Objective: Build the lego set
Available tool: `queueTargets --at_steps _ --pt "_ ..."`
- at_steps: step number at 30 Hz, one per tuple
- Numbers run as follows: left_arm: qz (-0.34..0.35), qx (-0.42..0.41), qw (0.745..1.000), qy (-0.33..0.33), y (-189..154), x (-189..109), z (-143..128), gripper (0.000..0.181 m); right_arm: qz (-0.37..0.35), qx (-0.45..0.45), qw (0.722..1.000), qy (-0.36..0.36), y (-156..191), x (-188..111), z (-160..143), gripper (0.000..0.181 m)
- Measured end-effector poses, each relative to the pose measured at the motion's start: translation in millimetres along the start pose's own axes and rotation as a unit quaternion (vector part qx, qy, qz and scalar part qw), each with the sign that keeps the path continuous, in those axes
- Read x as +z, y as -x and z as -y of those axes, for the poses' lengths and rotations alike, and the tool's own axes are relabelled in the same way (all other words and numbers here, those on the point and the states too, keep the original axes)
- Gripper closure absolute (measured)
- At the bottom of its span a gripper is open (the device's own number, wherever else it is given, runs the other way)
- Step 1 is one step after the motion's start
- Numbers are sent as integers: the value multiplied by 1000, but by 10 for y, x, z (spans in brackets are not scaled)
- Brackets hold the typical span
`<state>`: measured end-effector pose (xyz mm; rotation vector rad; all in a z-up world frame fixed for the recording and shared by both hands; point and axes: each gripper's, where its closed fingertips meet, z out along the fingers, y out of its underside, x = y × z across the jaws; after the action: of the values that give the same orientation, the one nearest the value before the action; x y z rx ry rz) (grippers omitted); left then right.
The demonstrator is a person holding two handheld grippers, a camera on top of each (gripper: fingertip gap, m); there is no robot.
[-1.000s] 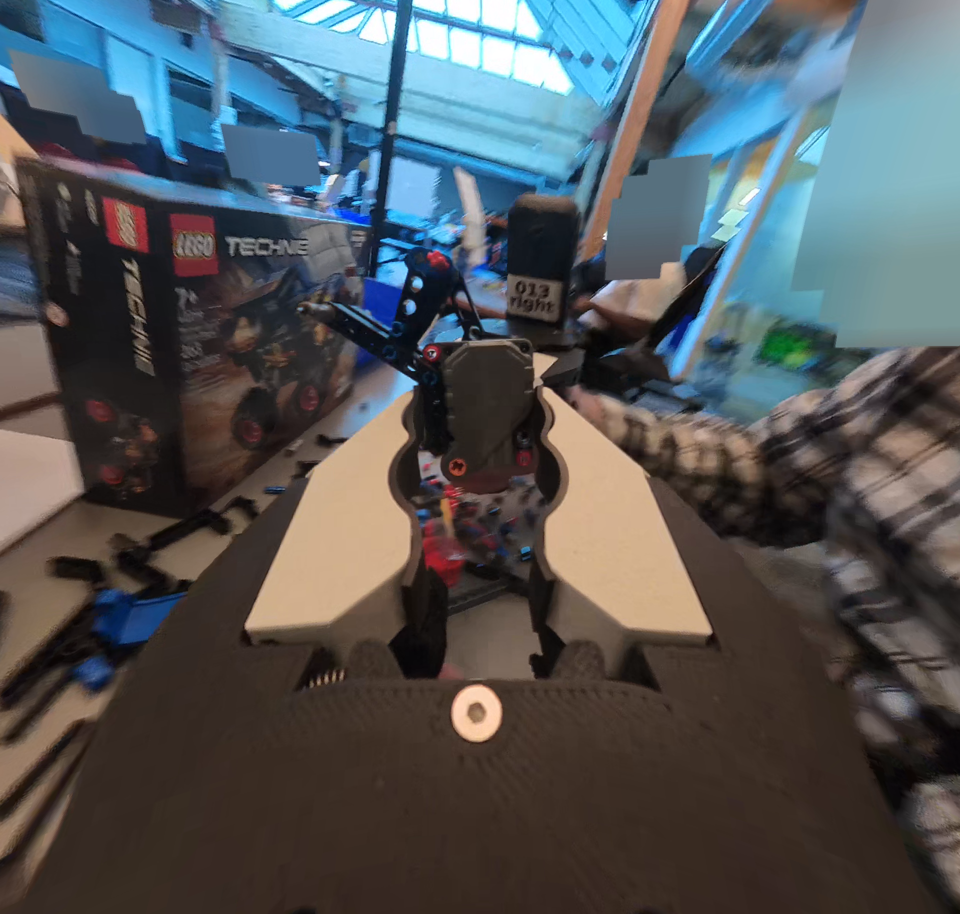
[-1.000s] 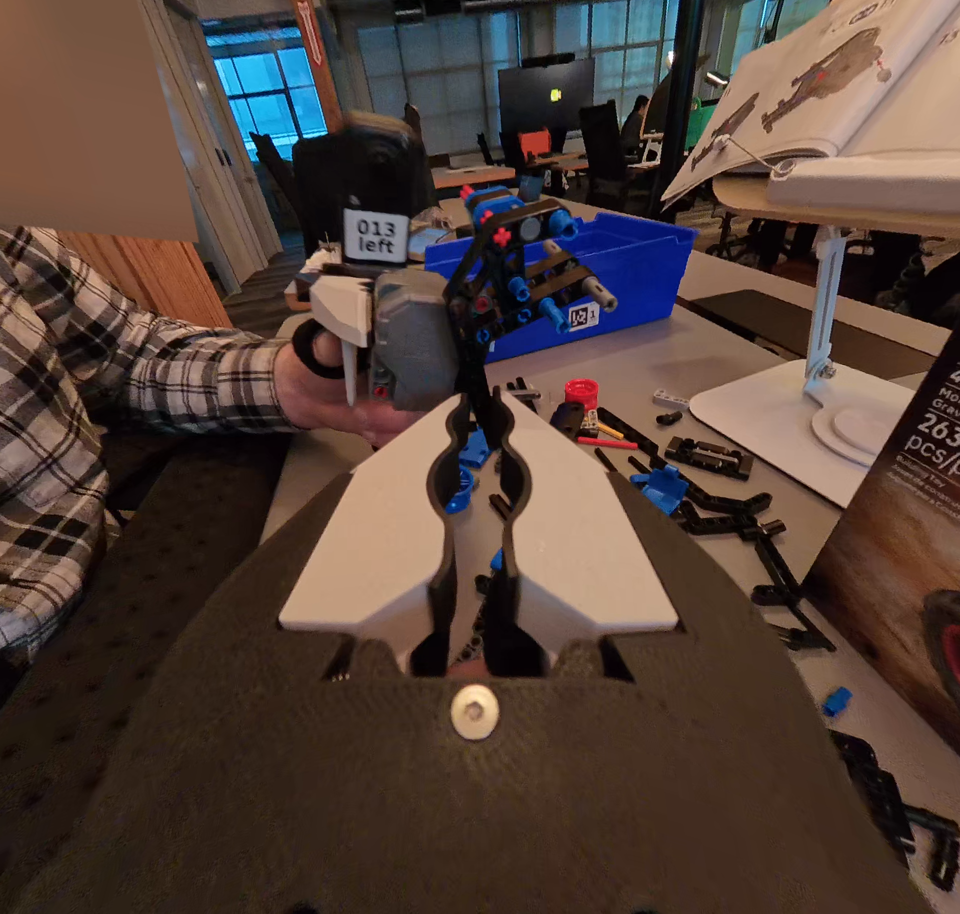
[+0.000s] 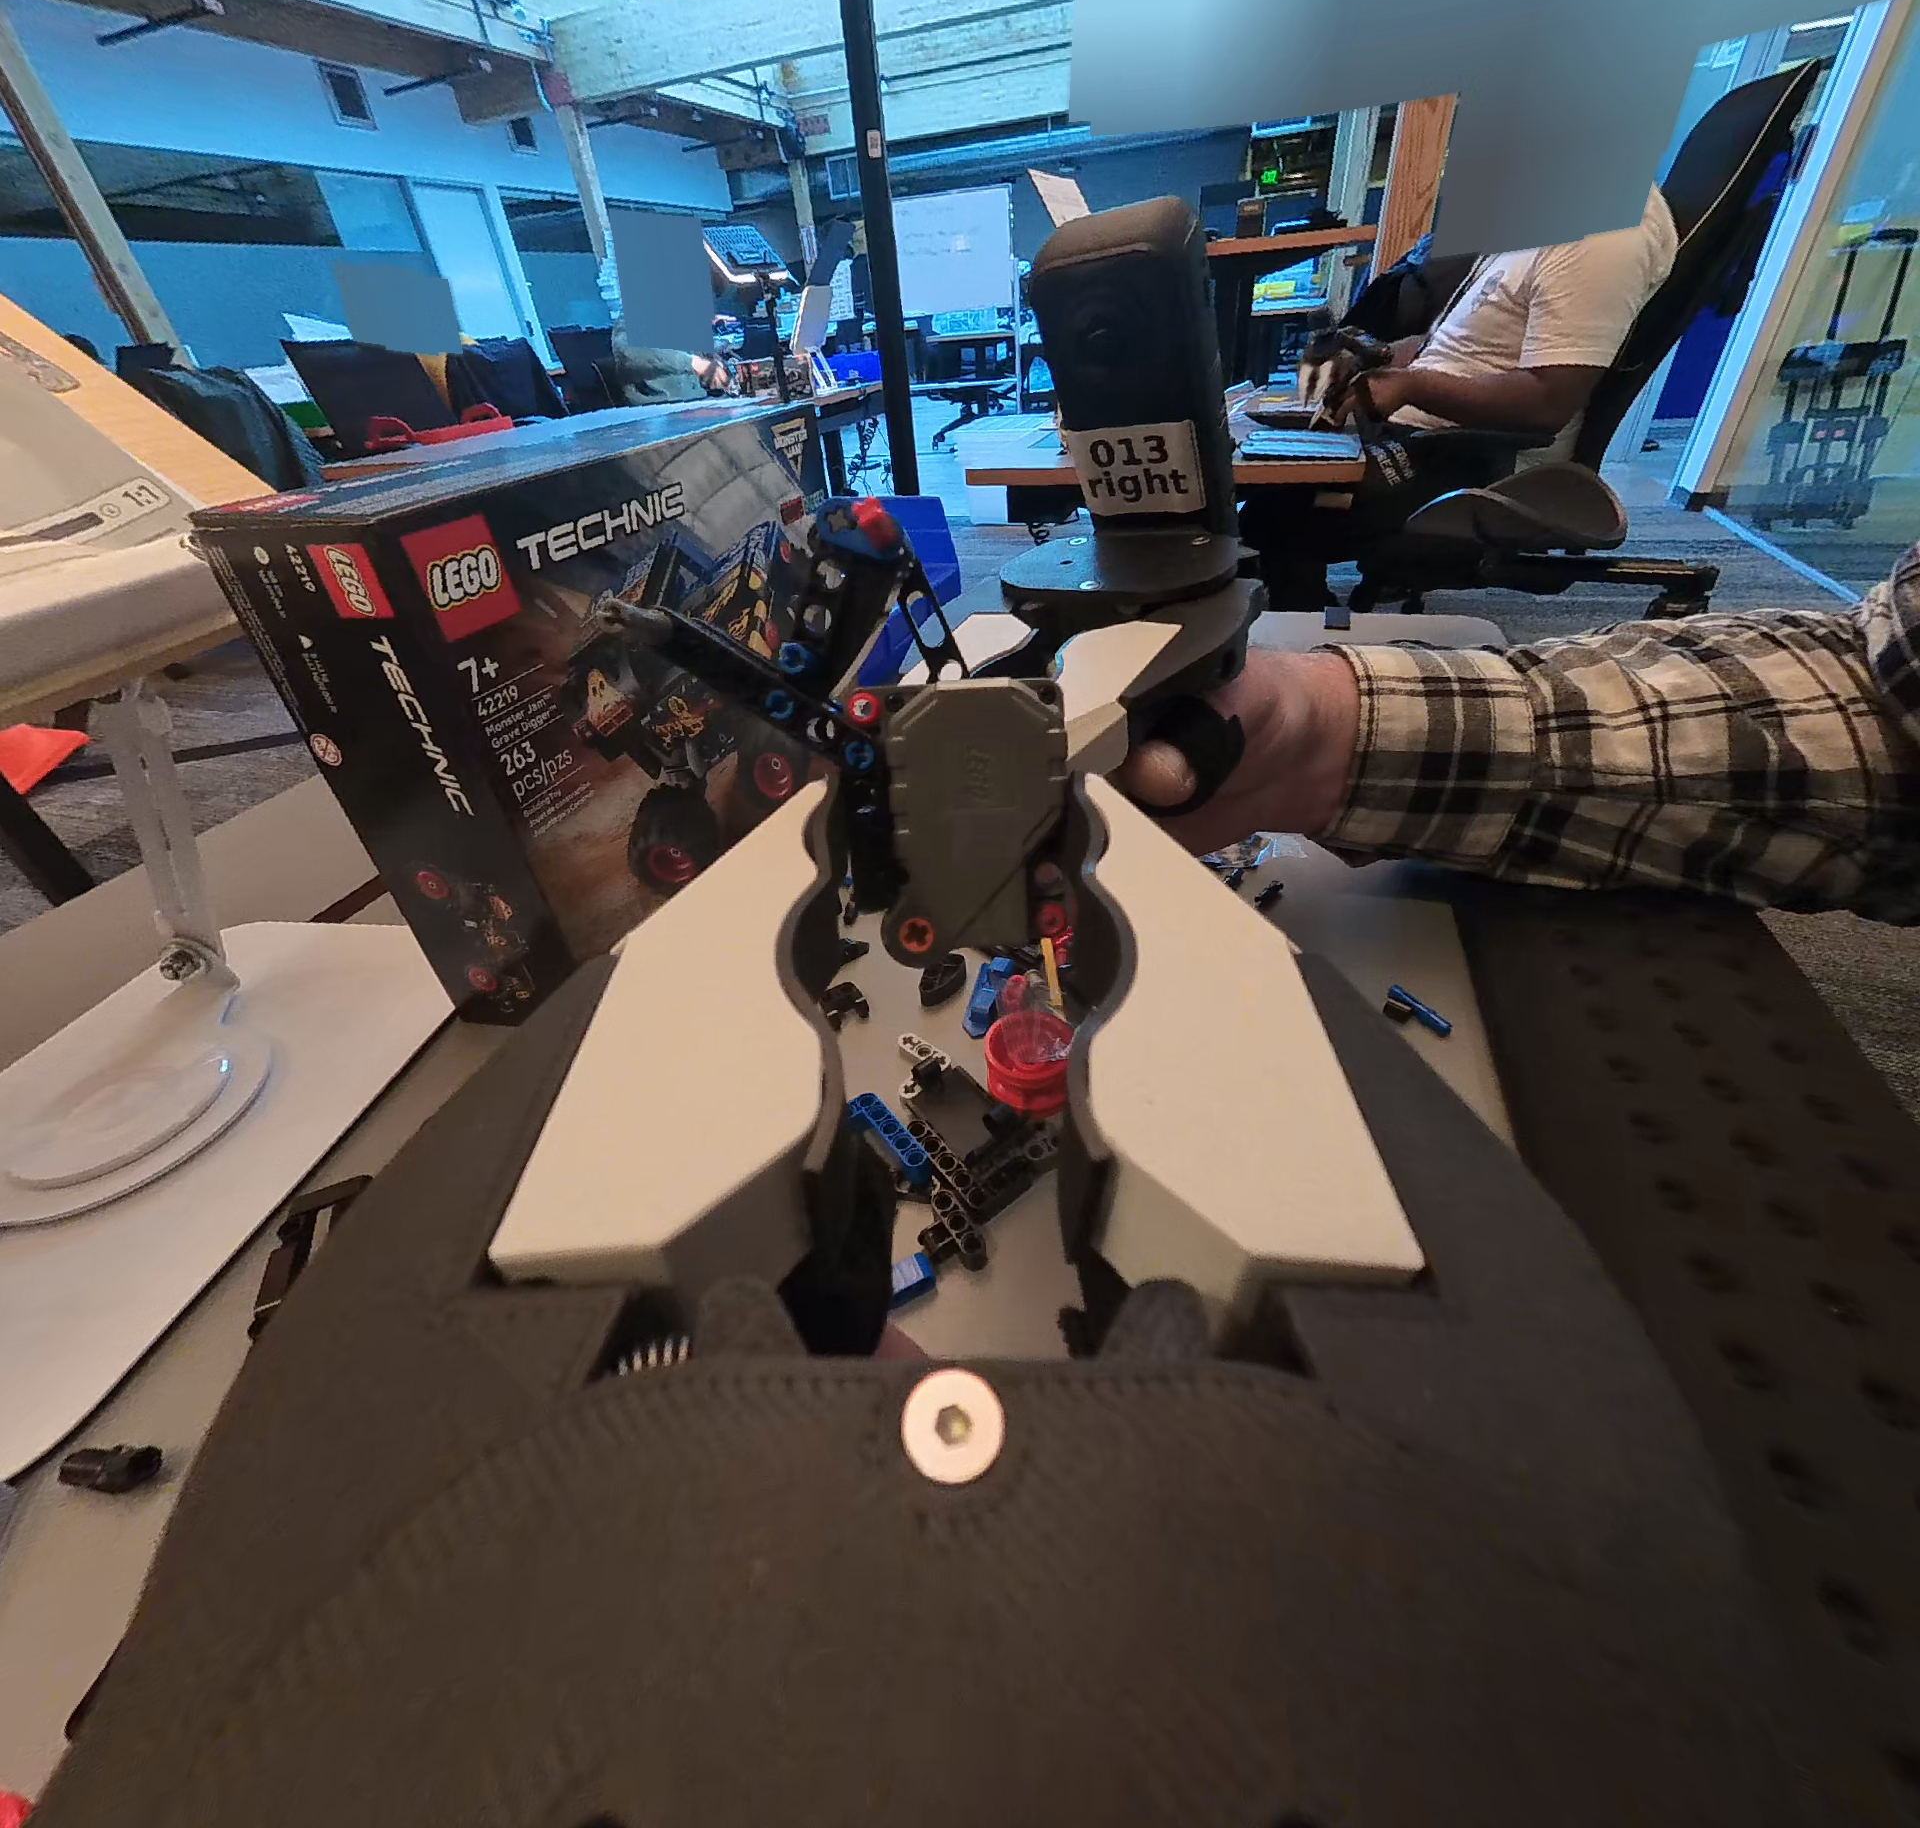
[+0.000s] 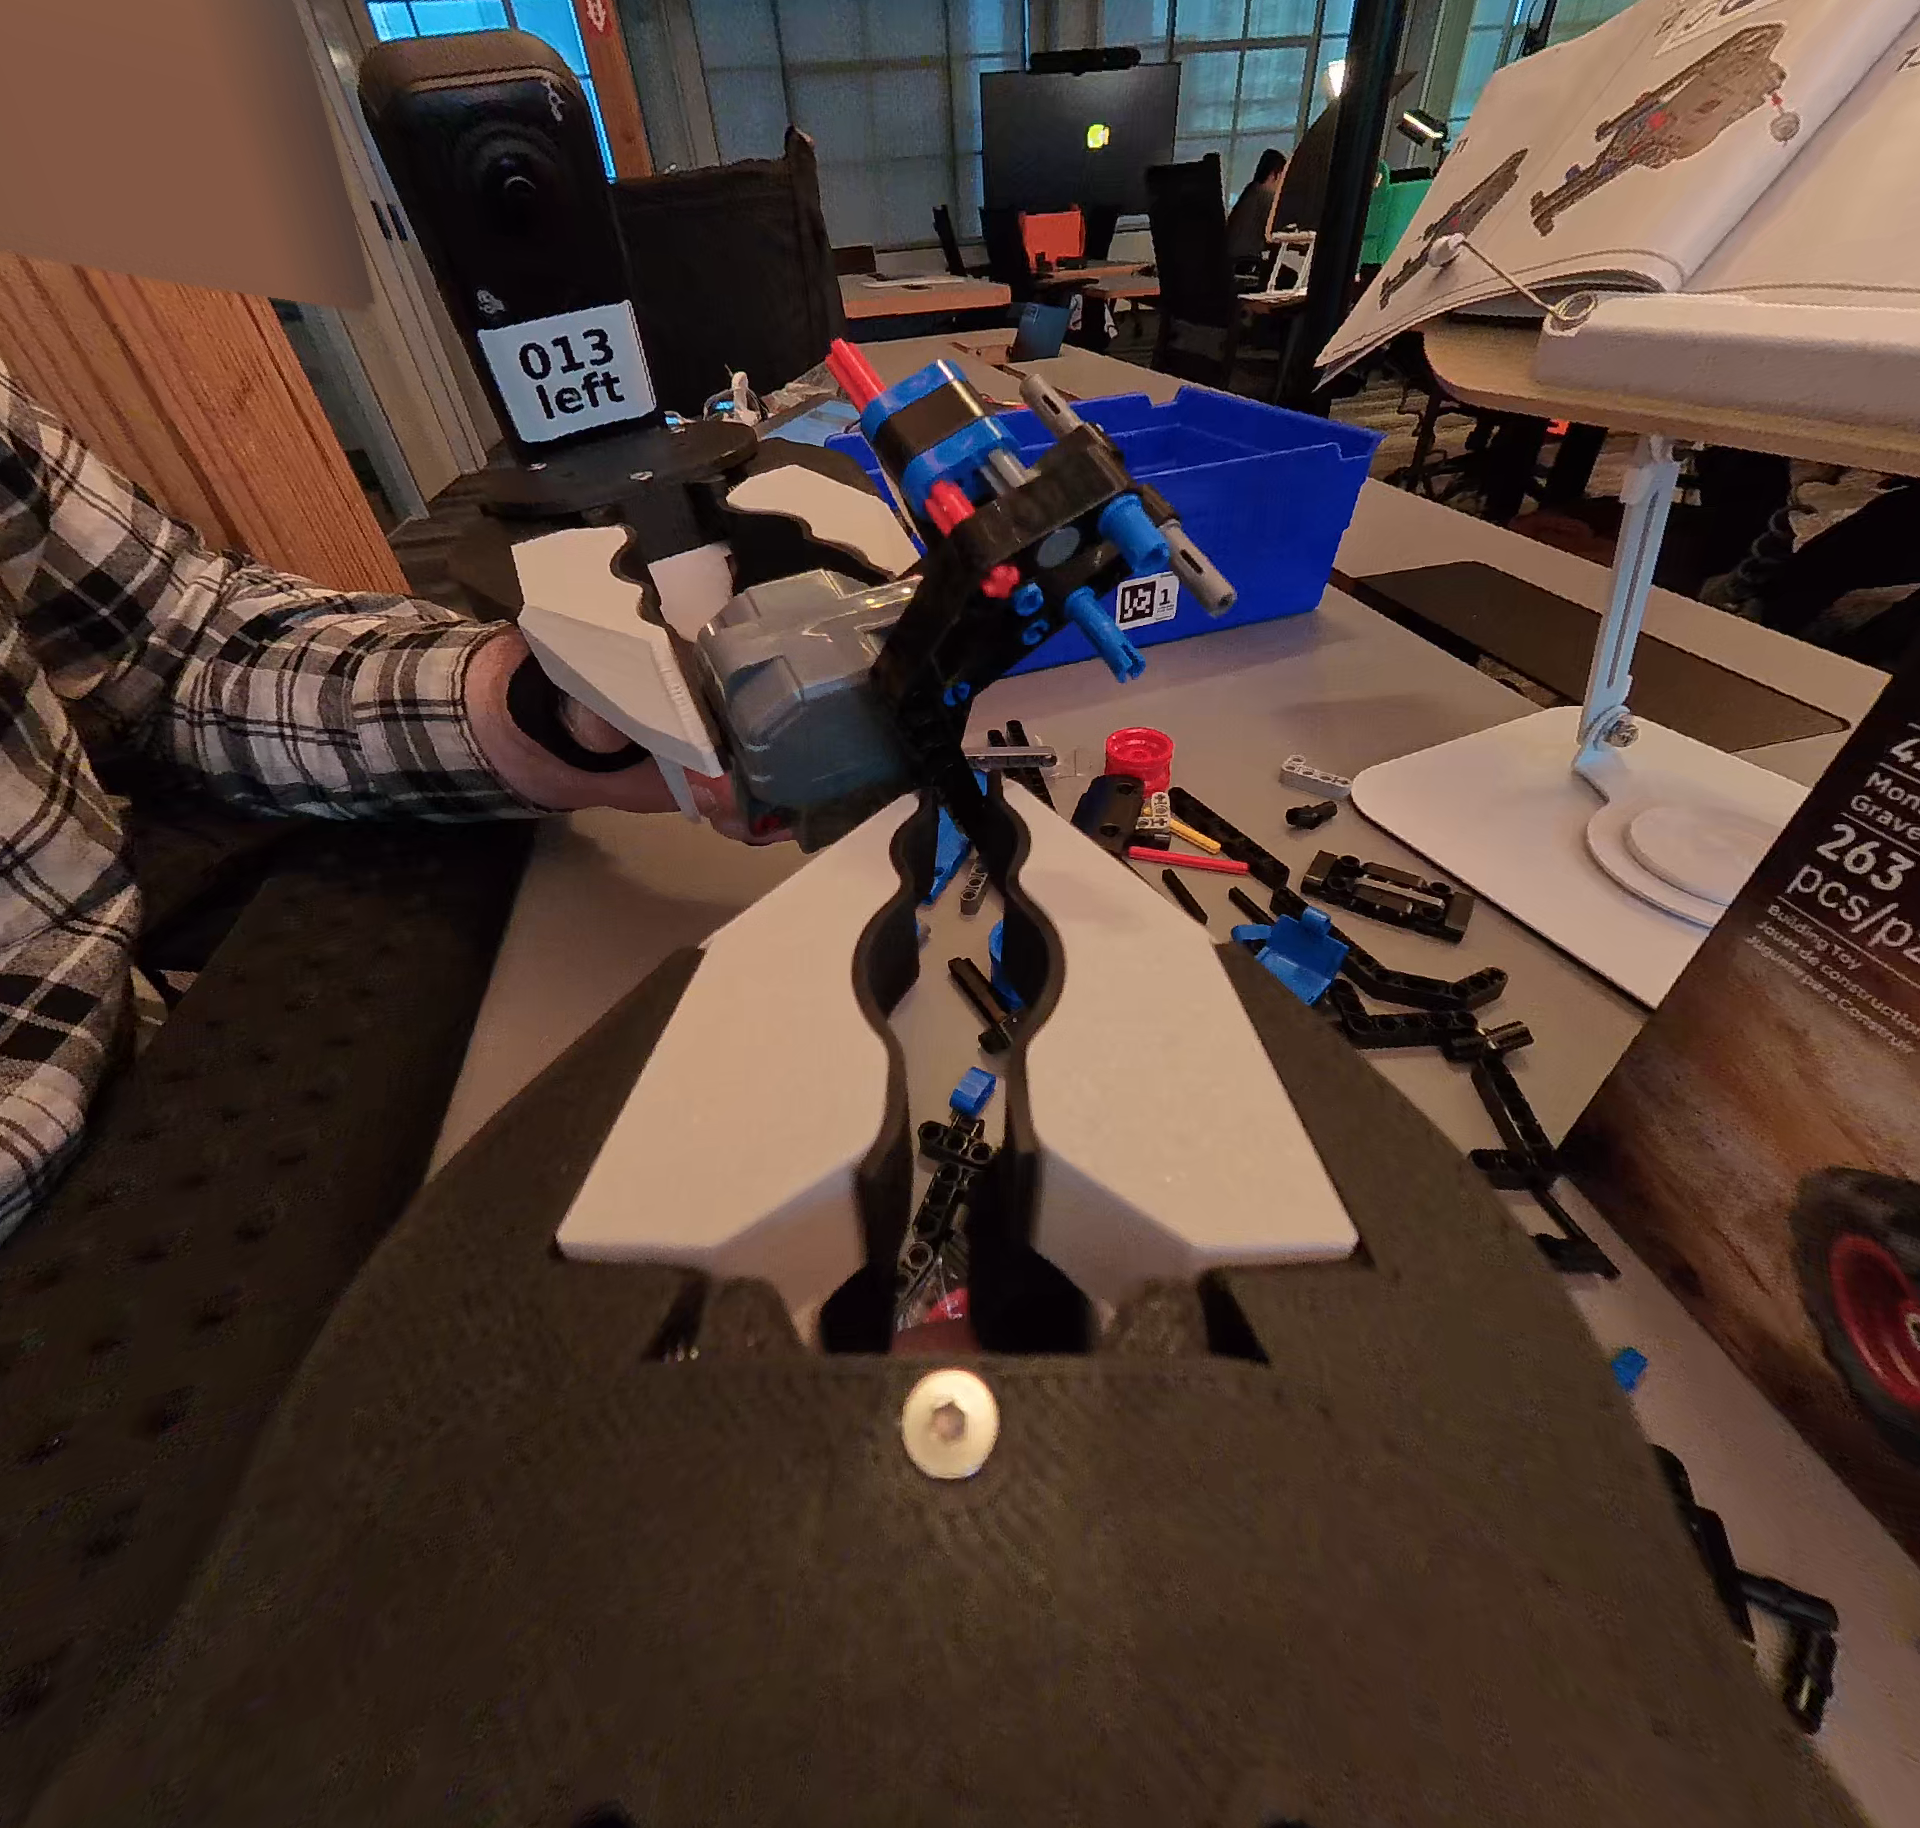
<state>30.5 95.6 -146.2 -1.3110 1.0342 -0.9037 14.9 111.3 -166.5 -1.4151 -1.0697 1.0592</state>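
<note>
A part-built Lego assembly is held in the air between both grippers. It has a grey block joined to black beams with blue and red pins. My left gripper is shut on the grey block. In the right wrist view the block sits between the left gripper's white fingers, and the pin-studded black frame leans up to the right. My right gripper is shut on a black beam at the assembly's lower end. The right gripper also shows in the left wrist view.
Loose pieces lie on the grey table under the grippers: a red wheel hub, black beams, a blue part. A blue bin stands behind. A Lego box and an instruction booklet on a white stand flank them.
Both grippers keep their hold. The assembly has tilted, its pin-studded frame now leaning further right in the right wrist view. The left wrist view now points lower.
</note>
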Motion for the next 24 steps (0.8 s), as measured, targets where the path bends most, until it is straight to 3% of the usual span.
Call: queueTargets --at_steps 16,21,24 --pt "-2 0 1000 -4 -7 5 8 142 -3 -3 1000 0 -6 -6 5 174" --pt "-32 -98 993 -51 57 -28 111 142 1 9 1000 -16 -3 -21 63 175" --pt "-80 -199 970 -115 123 -117 252 142 11 19 999 -41 29 -49 164 176"
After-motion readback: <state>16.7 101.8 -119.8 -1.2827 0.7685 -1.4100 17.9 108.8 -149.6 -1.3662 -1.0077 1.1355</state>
